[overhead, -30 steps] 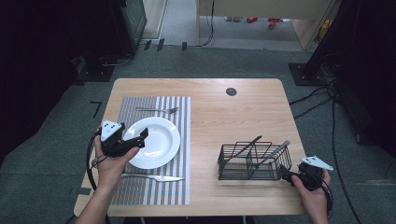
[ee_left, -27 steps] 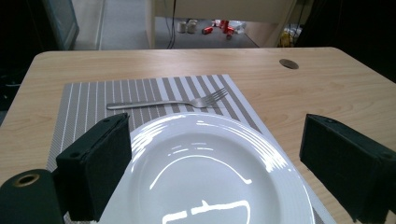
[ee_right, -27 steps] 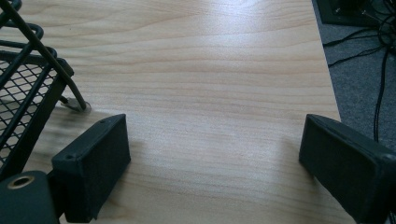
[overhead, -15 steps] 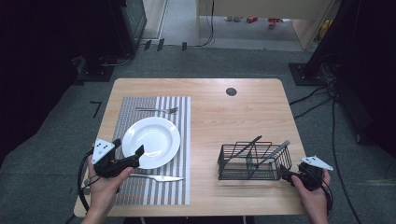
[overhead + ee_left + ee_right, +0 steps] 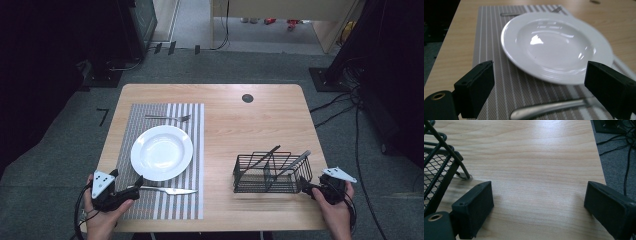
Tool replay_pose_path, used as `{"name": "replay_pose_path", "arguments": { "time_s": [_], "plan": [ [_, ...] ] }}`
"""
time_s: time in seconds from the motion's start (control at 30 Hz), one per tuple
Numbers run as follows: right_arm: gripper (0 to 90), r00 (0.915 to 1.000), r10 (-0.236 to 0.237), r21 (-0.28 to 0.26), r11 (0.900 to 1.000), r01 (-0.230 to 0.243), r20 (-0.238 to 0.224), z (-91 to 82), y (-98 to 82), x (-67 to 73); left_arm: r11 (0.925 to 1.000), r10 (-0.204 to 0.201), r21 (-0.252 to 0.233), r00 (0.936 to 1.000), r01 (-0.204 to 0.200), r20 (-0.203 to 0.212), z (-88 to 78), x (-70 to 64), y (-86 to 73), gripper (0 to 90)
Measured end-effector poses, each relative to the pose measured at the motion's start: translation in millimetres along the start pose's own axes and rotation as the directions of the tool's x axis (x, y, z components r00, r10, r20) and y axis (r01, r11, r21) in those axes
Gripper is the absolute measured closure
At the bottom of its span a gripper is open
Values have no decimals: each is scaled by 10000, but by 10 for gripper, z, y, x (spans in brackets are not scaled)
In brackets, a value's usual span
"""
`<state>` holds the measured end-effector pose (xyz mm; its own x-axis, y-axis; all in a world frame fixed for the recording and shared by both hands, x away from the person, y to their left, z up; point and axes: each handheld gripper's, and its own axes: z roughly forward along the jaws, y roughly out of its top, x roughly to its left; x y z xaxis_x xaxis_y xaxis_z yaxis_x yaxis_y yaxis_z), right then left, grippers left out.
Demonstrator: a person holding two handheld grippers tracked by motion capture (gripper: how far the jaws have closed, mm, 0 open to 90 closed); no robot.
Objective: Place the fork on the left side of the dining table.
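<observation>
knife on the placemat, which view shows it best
The high view: the whole knife lies on the striped placemat, on the near side of the white plate, handle toward the left gripper. The left gripper view gives just a blurred stretch of handle between its open jaws. The right gripper view faces bare table beside the wire basket.

A white plate [image 5: 161,152] sits on a grey-and-white striped placemat [image 5: 165,200]. The wire basket [image 5: 272,174] is black, the table [image 5: 250,125] pale wood-grain.
</observation>
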<state>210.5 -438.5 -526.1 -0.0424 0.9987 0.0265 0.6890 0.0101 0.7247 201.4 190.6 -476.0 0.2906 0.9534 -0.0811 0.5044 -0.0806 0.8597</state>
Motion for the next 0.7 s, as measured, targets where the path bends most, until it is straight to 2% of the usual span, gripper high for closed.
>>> {"name": "replay_pose_path", "arguments": {
  "time_s": [0.13,0.2,0.3,0.33,0.4,0.47,0.57,0.7],
  "plan": [
    [82,10000,11,2,10000,-11,3,0,0,1,9987,42,516,9996,-28,-268,34,93,-145,94],
    [82,10000,6,1,10000,-6,2,0,0,0,9977,-149,653,9996,165,-256,43,139,-197,94],
    [82,10000,7,1,10000,-7,0,0,0,0,9950,39,997,9994,-5,-344,68,162,-277,95],
    [82,10000,5,0,10000,-5,1,0,0,0,9938,-54,1108,9996,84,-265,77,169,-298,95],
    [82,10000,7,1,10000,-7,1,0,0,0,9918,-185,1261,9997,203,-156,88,183,-330,95],
    [82,10000,7,2,10000,-7,1,0,0,0,9900,-92,1404,9999,109,-132,101,200,-350,95],
    [82,10000,8,0,10000,-8,1,0,0,0,9867,84,1628,9995,-34,-302,125,225,-373,95],
    [82,10000,10,2,10000,-10,2,0,0,1,9832,100,1827,9991,-21,-423,144,244,-382,96]
  ]
}}
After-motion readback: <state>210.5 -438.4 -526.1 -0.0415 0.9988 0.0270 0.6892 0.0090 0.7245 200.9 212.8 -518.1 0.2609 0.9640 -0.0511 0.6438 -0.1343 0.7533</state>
